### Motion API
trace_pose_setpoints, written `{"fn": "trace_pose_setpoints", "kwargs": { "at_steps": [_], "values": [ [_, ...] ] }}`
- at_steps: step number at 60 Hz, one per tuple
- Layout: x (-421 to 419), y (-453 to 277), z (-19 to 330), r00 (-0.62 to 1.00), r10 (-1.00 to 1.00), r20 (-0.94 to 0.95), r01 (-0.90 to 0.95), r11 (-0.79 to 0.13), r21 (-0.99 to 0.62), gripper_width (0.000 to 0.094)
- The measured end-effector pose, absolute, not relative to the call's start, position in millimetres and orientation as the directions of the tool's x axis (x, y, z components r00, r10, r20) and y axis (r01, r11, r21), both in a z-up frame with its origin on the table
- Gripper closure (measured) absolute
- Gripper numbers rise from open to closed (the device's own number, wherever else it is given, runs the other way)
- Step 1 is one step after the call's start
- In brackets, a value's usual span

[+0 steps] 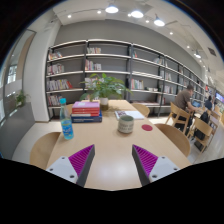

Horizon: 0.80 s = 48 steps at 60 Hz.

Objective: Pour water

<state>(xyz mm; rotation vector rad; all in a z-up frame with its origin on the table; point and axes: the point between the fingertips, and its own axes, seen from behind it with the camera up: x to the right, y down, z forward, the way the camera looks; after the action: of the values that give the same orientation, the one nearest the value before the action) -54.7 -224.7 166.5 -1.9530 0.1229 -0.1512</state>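
Note:
A clear water bottle (67, 124) with a blue label stands on the light wooden table (108, 150), ahead of my left finger and well beyond it. A grey cup (125, 123) stands farther right, past the middle of the table, ahead of the gap between my fingers. My gripper (113, 160) is open above the near part of the table, its purple pads (81, 158) wide apart with only bare tabletop between them. Both bottle and cup are out of reach of the fingers.
A stack of books (87, 111) and a potted plant (103, 88) sit at the table's far side. Wooden chairs (43, 149) flank the table. Tall bookshelves (120, 65) line the back wall. A person (186, 98) sits at another table to the right.

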Motion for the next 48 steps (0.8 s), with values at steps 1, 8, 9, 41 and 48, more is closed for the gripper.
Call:
{"fn": "trace_pose_setpoints", "kwargs": {
  "at_steps": [1,8,9,41,48],
  "values": [
    [-66,-219,163,0.989,-0.141,0.046,-0.011,-0.378,-0.926,0.0174],
    [-141,-173,138,0.999,-0.037,-0.002,-0.016,-0.384,-0.923,0.0173],
    [-151,-167,135,1.0,-0.023,-0.007,-0.016,-0.389,-0.921,0.0175],
    [-276,52,101,0.997,0.061,-0.052,-0.025,-0.374,-0.927,0.0174],
    [-277,79,90,0.997,0.069,-0.042,-0.015,-0.353,-0.935,0.0177]
  ]
}}
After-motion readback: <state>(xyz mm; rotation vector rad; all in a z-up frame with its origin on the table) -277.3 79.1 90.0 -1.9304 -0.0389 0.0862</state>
